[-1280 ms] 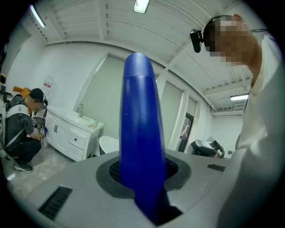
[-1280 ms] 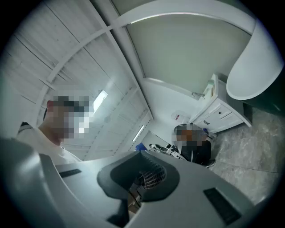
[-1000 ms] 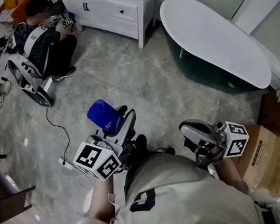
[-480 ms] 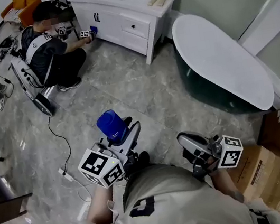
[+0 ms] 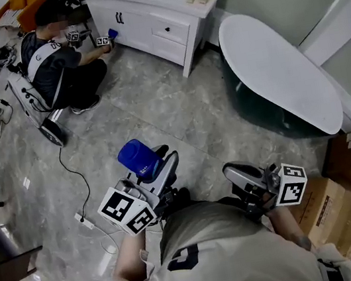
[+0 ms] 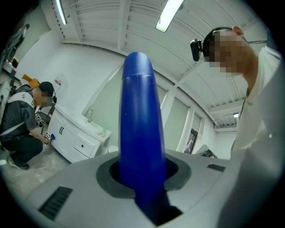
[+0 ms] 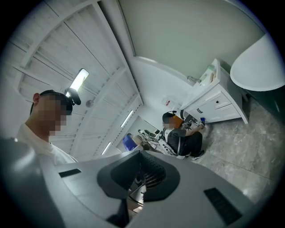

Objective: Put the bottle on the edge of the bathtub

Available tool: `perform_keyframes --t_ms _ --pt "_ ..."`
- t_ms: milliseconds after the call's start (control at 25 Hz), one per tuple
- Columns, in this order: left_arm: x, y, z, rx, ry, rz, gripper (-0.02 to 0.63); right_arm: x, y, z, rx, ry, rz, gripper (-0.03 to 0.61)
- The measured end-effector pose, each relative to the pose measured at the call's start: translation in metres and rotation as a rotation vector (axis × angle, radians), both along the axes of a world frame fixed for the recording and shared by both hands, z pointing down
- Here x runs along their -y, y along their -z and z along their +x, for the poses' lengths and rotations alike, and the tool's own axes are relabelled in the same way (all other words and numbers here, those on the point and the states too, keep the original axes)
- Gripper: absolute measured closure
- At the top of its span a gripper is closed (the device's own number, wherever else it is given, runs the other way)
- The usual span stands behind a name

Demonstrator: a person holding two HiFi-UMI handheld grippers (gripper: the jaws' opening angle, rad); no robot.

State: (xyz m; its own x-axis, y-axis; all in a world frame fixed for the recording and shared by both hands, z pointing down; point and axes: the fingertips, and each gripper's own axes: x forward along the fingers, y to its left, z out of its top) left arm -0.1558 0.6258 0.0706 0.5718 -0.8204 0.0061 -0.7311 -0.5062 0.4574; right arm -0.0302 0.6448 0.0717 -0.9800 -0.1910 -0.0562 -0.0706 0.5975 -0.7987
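Note:
A blue bottle stands upright in my left gripper, whose jaws are shut on its lower part. In the left gripper view the bottle rises between the two grey jaws and fills the middle. The white-topped bathtub with dark green sides lies far ahead to the right, well apart from the bottle. My right gripper hovers at my right side over the floor, jaws shut with nothing between them. The right gripper view shows the bathtub at the upper right.
A white vanity cabinet stands at the back left of the bathtub. A person crouches in front of it with grippers in hand. Cardboard boxes are stacked at my right. A cable trails over the grey marble floor.
The view has shifted slightly, so the bathtub and cabinet sit a little lower and nearer. The crouching person has reached toward the cabinet. My left gripper still holds the bottle.

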Motion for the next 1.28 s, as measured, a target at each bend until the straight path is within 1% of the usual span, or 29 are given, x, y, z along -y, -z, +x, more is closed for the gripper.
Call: perform_keyframes --t_ms 120,360,480,640,720,840,920,1000,1080,1200,1280 --pt "0.003 -0.013 -0.009 0.044 0.021 -0.023 0.460 0.001 -0.005 -0.008 -0.012 0.009 -0.023 0.551" --pt "0.008 -0.022 -0.019 0.026 0.049 -0.062 0.460 0.009 -0.012 -0.015 0.004 0.040 -0.089 0.549" --pt "0.015 -0.023 -0.018 0.040 0.054 -0.071 0.460 0.016 -0.016 -0.014 0.007 0.050 -0.113 0.549" --pt "0.024 -0.022 -0.009 0.081 0.080 -0.066 0.460 0.034 -0.025 -0.008 0.064 0.055 -0.158 0.549" --pt "0.028 -0.020 -0.003 0.100 0.100 -0.066 0.460 0.044 -0.025 -0.009 0.095 0.082 -0.175 0.549" --pt "0.041 -0.013 0.010 0.112 0.112 -0.069 0.460 0.056 -0.017 -0.007 0.101 0.137 -0.138 0.549" --pt "0.057 -0.009 0.023 0.141 0.105 -0.070 0.460 0.071 -0.014 0.002 0.116 0.145 -0.124 0.551" --pt "0.077 -0.007 0.042 0.185 0.093 -0.068 0.460 0.094 -0.013 0.019 0.150 0.127 -0.135 0.549" --pt "0.099 -0.003 0.062 0.212 0.078 -0.065 0.460 0.116 -0.013 0.038 0.172 0.108 -0.137 0.549" --pt "0.126 0.004 0.091 0.215 0.068 -0.066 0.460 0.141 -0.013 0.064 0.164 0.108 -0.116 0.549" --pt "0.143 0.006 0.110 0.219 0.075 -0.068 0.460 0.154 -0.012 0.079 0.154 0.136 -0.084 0.549"
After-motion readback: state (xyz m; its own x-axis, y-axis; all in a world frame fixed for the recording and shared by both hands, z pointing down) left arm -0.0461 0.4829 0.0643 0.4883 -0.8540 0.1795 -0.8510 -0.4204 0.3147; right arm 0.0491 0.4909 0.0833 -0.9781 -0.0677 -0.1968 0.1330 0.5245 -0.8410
